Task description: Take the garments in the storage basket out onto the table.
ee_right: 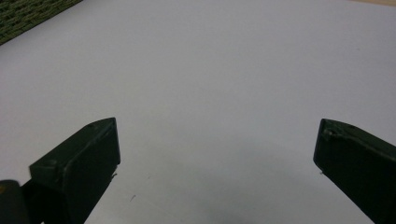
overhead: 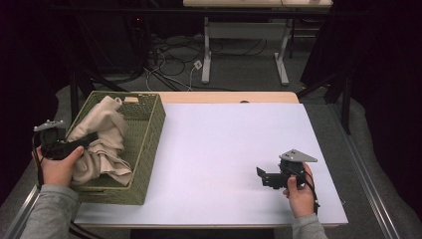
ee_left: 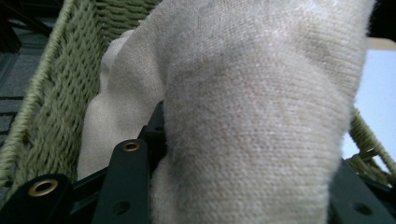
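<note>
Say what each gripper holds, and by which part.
Left gripper grips the beige cloth in the basket by a raised fold; right gripper, jaws apart, holds nothing.

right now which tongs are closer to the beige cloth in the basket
The left tongs: they reach into the green woven basket and are closed on the beige cloth. The right tongs are open, far across the white table at its right side.
</note>
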`<state>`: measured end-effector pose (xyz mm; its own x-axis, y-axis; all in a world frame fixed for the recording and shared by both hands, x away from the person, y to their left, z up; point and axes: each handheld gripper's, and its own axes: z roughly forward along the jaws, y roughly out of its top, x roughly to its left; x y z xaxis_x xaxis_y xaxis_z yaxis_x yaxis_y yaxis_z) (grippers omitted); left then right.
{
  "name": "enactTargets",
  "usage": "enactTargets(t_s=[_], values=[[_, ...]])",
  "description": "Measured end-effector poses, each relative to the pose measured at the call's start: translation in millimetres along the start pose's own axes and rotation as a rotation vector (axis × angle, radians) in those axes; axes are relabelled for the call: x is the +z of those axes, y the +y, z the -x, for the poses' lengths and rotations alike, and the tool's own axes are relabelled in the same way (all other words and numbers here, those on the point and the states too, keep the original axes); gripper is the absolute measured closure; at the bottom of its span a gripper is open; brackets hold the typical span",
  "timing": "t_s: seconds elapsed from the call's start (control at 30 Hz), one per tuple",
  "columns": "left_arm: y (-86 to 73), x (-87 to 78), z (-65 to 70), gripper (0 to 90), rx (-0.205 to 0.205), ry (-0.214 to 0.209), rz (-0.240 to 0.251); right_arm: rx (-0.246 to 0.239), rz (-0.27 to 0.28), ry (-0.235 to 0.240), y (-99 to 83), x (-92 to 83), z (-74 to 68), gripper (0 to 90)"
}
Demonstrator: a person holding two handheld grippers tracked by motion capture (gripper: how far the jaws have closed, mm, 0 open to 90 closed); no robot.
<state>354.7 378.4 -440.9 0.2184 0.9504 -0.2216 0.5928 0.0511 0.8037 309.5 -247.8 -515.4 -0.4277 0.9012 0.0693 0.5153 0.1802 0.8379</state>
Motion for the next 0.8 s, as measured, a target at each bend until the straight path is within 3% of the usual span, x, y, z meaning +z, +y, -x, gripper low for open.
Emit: enactTargets(t_s=[0.33, 0.8], values=[[6.6, -15.1, 3.2, 55.6, -0.006, 0.005, 0.080, 0.005, -0.001, -0.001, -0.1, 0.1, -0.4, 0.3], [11.0, -30.5, 3.3, 55.6, -0.024, 0.009, 0.145, 0.008, -0.001, -0.004, -0.3, 0.0, -0.4, 0.3]])
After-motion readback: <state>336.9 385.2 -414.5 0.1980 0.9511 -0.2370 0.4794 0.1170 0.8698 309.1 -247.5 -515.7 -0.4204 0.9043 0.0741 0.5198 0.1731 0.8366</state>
